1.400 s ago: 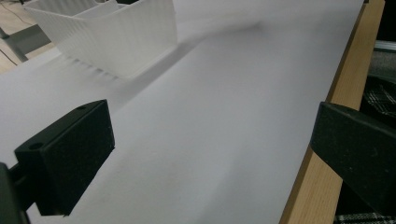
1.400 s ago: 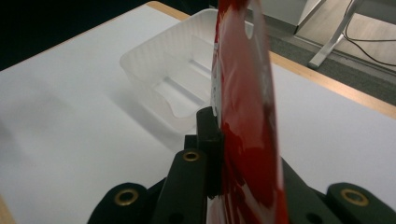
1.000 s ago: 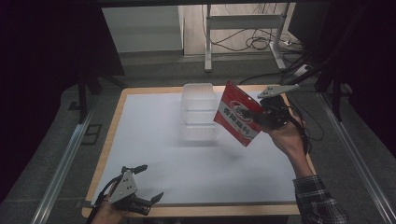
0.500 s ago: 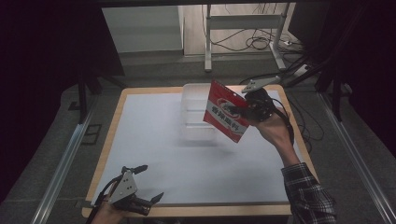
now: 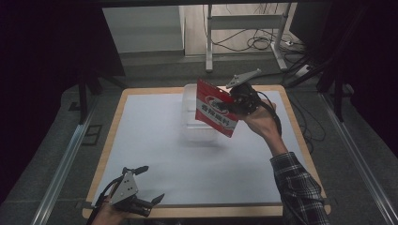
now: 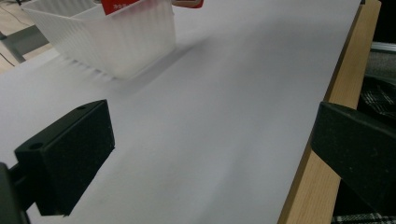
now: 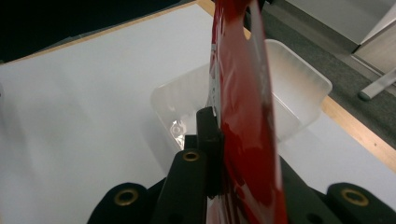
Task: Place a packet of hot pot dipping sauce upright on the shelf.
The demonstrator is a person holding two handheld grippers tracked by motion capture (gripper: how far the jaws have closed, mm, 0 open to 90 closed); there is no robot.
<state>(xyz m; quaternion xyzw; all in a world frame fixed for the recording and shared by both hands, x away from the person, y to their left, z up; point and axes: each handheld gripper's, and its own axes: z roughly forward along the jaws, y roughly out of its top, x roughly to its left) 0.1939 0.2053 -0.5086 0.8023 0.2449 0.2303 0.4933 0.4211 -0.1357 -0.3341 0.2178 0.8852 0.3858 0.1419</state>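
On the white tabletop [image 5: 155,140] a clear plastic bin [image 5: 199,126] stands toward the far edge, its long axis running away from the person. The red snack pouch [image 5: 217,108] hangs tilted in the air just above the bin's right rim, so the coming move is probably down and slightly left. The right tool [image 5: 238,104], far nearer, is clamped on the pouch's edge. The left tool [image 5: 143,185] rests at the near edge, jaws wide apart, empty.

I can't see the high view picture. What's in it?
The right hand-held gripper holds a red packet above a clear plastic bin on a white table. The left hand-held gripper rests open at the near edge.
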